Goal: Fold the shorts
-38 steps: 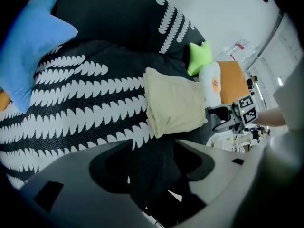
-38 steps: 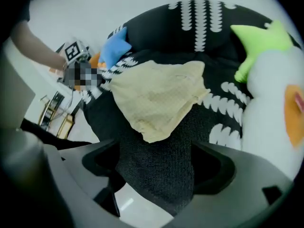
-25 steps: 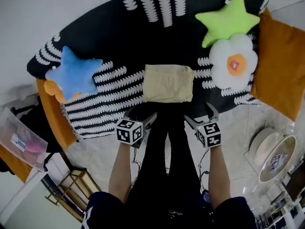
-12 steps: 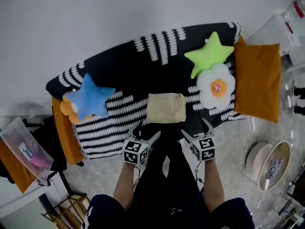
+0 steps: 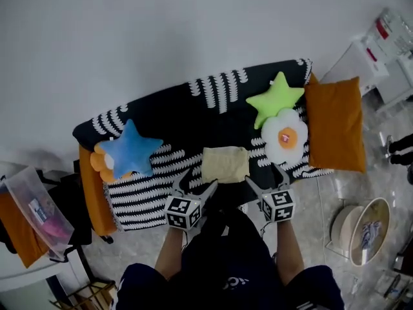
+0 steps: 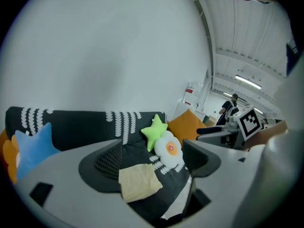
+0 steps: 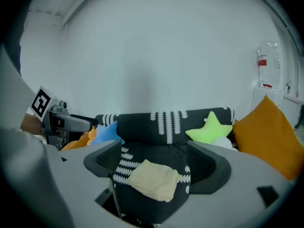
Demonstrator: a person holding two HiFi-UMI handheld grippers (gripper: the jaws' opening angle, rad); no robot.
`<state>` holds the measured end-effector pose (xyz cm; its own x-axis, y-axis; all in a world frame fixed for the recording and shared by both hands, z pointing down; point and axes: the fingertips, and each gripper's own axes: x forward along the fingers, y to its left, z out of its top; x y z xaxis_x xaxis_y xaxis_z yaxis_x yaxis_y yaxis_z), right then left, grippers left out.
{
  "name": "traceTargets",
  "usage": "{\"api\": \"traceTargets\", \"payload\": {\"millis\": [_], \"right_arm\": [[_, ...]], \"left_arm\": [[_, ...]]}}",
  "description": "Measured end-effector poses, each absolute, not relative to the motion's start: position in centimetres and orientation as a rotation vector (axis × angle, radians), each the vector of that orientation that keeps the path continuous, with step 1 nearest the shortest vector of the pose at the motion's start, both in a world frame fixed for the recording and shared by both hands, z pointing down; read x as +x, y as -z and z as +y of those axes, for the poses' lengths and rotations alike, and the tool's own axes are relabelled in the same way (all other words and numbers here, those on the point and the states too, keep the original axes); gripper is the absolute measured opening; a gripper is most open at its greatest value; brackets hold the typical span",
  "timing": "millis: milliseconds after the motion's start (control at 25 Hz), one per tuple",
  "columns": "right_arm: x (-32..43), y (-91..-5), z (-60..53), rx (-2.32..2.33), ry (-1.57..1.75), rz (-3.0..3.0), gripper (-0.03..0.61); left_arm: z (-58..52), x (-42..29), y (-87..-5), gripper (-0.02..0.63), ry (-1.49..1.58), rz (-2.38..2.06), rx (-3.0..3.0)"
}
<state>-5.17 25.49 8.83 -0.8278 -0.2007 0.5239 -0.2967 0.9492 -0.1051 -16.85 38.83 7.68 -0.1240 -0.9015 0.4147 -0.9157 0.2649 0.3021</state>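
Two grippers are held side by side just before the front edge of the sofa (image 5: 193, 112), and neither is touching it. The left gripper (image 5: 195, 183) is seen with its jaws wide apart and nothing pressed between the pads. The right gripper (image 5: 266, 176) is likewise spread and empty, though its jaws have just been closing a little.

The shorts (image 5: 224, 165), pale yellow, are laid as a folded, roughly square packet on the seat, at the middle of the sofa's front edge. They lie apart from both grippers and are framed in each gripper view only as a thing farther off.

The sofa is draped with a black cover (image 5: 139, 196) marked by white stripes. Towards its left end a blue star cushion (image 5: 132, 148) is set against an orange flower cushion (image 5: 100, 163). Towards its right end a green star cushion (image 5: 274, 99) is placed at the back, touching a white flower cushion (image 5: 284, 136) in front of it. An orange cushion (image 5: 334, 124) is propped at the right end. A plain white wall (image 5: 161, 37) is seen behind the sofa.
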Motion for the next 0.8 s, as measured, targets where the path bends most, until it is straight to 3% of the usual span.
{"api": "traceTargets", "payload": {"millis": [560, 800], "right_arm": [[-5.7, 4.4, 25.1, 0.486, -0.01, -2.82, 0.423], [-6.3, 5.1, 26.4, 0.466, 0.094, -2.803, 0.423]], "left_arm": [[39.9, -18.8, 3.6, 0.382, -0.071, -2.264, 1.799], [40.8, -19.0, 4.6, 0.379, -0.017, -2.277, 1.834]]}}
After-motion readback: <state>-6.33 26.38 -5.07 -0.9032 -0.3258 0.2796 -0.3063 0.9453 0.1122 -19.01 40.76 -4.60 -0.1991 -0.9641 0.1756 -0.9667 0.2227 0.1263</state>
